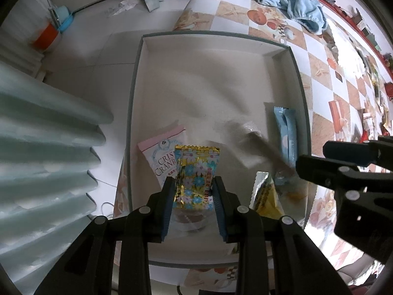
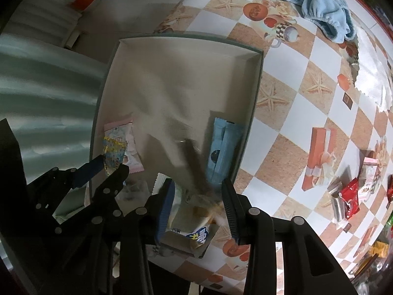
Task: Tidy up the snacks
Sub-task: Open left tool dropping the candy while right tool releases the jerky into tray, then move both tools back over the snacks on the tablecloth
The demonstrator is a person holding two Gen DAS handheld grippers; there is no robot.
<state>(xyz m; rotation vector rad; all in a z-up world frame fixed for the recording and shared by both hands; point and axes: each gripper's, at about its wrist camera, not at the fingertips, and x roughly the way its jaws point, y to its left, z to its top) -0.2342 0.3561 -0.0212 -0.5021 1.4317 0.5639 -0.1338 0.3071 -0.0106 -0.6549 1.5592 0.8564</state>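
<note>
My left gripper is shut on a gold floral snack packet and holds it above the white box. In the box lie a pink-and-white cranberry packet, a light blue packet, a yellow packet and a clear-wrapped snack. My right gripper is open over the box's near right corner. A brown snack, blurred by motion, is in the air between its fingers and touches neither. The left gripper with the floral packet shows in the right wrist view.
The box sits on a checkered tablecloth. A blue towel lies at the far side. Several loose snack packets lie at the table's right. A pale green pleated curtain hangs left of the box.
</note>
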